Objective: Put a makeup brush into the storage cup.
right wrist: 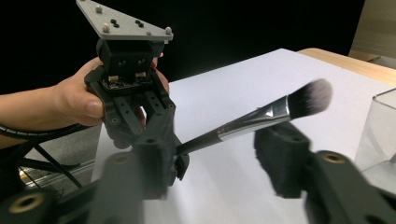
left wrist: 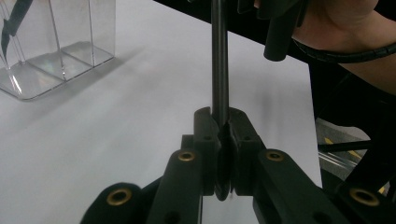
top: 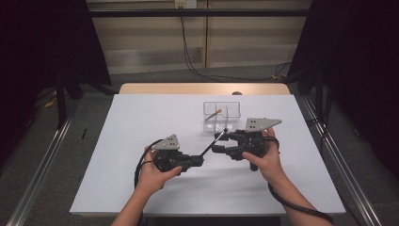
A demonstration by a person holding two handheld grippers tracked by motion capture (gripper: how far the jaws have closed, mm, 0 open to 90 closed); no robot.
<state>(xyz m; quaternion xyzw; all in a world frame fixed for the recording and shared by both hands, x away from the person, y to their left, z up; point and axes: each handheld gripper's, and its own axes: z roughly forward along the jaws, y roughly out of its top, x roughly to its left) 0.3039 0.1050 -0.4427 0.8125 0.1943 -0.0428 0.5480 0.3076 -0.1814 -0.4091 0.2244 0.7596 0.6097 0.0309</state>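
A makeup brush (top: 214, 142) with a black handle, silver ferrule and dark, white-tipped bristles (right wrist: 310, 93) hangs slanted above the white table. My left gripper (top: 200, 161) is shut on the handle's lower end; in the left gripper view the handle (left wrist: 219, 60) rises straight out of the closed jaws (left wrist: 219, 119). My right gripper (top: 221, 142) faces it from the right. Its jaws (right wrist: 217, 140) stand apart on either side of the brush (right wrist: 261, 114) near the ferrule, and the pads do not touch it. The left gripper (right wrist: 180, 165) shows beyond, in a hand.
A clear divided box (top: 234, 123) stands just behind the grippers, with a light-handled stick (top: 215, 113) leaning in its left cell. The box shows at upper left (left wrist: 51, 46) in the left gripper view and at the right edge (right wrist: 380, 126) in the right gripper view. The white tabletop (top: 141, 117) spreads to the left.
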